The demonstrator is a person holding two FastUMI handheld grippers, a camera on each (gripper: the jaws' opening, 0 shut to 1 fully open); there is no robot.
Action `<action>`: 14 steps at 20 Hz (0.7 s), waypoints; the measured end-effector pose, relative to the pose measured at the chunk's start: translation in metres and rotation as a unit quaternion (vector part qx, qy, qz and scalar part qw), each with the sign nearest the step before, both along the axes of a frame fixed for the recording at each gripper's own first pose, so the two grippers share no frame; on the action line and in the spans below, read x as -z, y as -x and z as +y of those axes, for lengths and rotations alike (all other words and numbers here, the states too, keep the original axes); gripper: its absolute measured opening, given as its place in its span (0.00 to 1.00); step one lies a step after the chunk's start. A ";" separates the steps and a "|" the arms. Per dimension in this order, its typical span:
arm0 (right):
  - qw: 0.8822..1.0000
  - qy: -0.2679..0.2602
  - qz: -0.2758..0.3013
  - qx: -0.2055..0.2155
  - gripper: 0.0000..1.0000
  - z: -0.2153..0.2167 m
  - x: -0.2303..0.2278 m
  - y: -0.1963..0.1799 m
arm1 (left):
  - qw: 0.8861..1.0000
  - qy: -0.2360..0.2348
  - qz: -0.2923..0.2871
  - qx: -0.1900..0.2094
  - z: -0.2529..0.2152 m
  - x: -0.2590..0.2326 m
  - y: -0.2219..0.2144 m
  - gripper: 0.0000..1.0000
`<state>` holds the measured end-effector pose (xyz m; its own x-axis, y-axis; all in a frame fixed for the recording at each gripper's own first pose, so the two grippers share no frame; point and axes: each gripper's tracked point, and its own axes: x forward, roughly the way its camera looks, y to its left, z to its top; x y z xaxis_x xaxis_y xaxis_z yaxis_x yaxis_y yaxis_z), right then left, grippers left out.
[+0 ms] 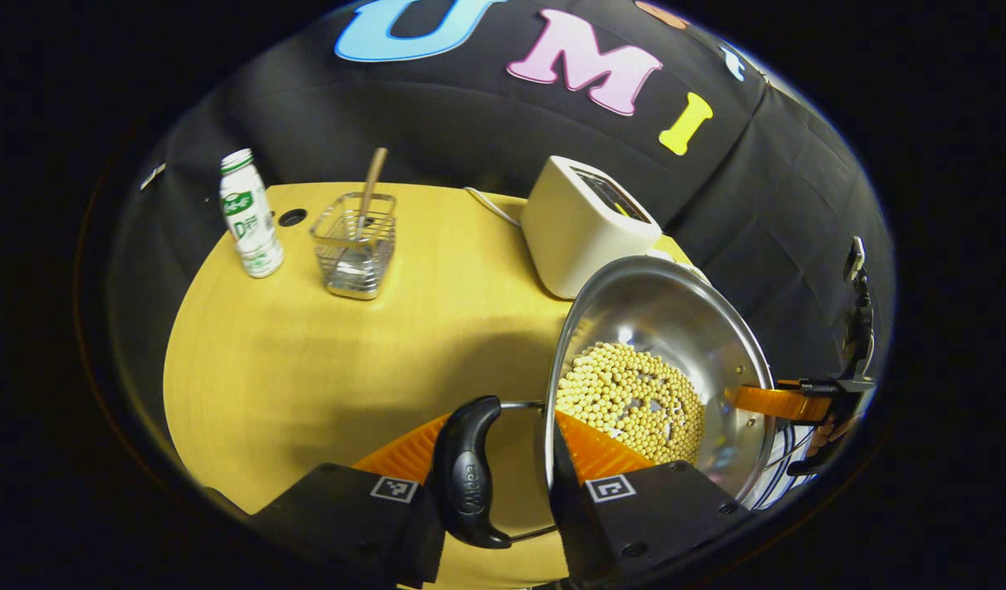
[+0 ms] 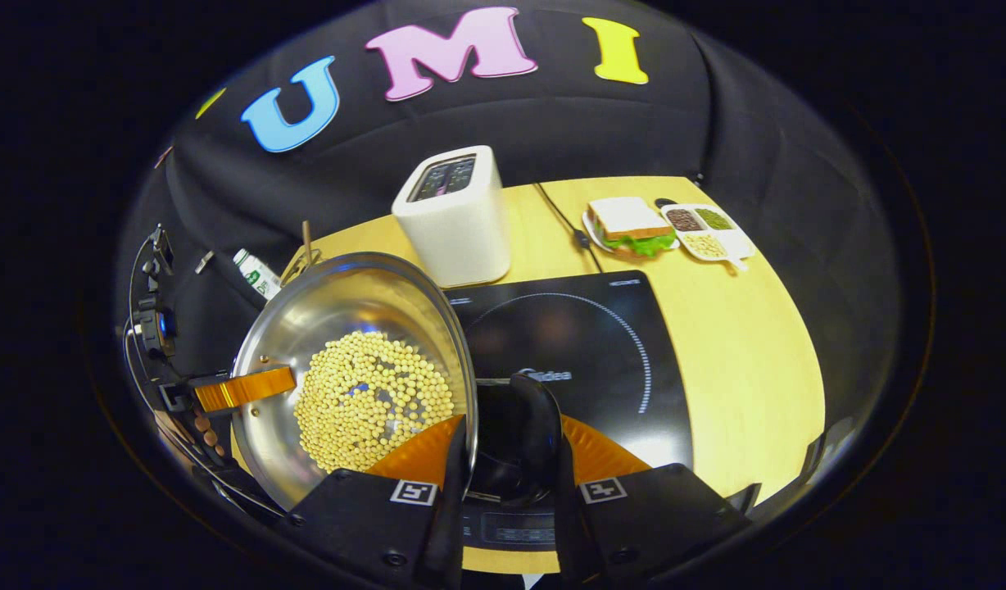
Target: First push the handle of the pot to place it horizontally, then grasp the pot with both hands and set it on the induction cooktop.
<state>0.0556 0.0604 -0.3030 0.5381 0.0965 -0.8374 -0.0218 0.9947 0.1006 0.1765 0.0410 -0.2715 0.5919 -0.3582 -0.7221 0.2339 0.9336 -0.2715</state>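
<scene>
The left tool (image 1: 503, 479) is clamping the steel pot (image 1: 663, 373) at its rim beside the black handle (image 1: 469, 471). The right tool (image 2: 503, 459) is clamping the opposite rim by the other handle (image 2: 526, 434). The pot of soybeans (image 2: 372, 401) is hanging tilted between both tools, beside the induction cooktop (image 2: 585, 344) ahead of the right tool.

In the left gripper view, the pot (image 1: 659, 369) hides the near corner of the toaster (image 1: 581, 223), and we lose the pot's lower rim behind our own fingers. In the right gripper view, the pot covers most of the bottle (image 2: 256, 274) and the cooktop's (image 2: 585, 352) left edge. We cannot make out the grains in the small tray (image 2: 708, 231).
</scene>
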 end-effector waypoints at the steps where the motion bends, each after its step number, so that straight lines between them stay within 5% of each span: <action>1: 1.000 0.000 0.001 0.005 0.48 -0.013 -0.001 -0.003 | 1.000 0.000 0.001 0.003 -0.013 -0.001 -0.003 0.59; 14: 1.000 -0.002 0.016 -0.001 0.48 -0.103 0.002 -0.051 | 1.000 -0.001 0.021 -0.014 -0.112 0.011 -0.031 0.60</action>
<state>0.1067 -0.0428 -0.3052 0.5110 0.1002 -0.8537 -0.0201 0.9943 0.1047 0.2075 -0.0710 -0.2830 0.5704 -0.3402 -0.7476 0.1952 0.9403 -0.2789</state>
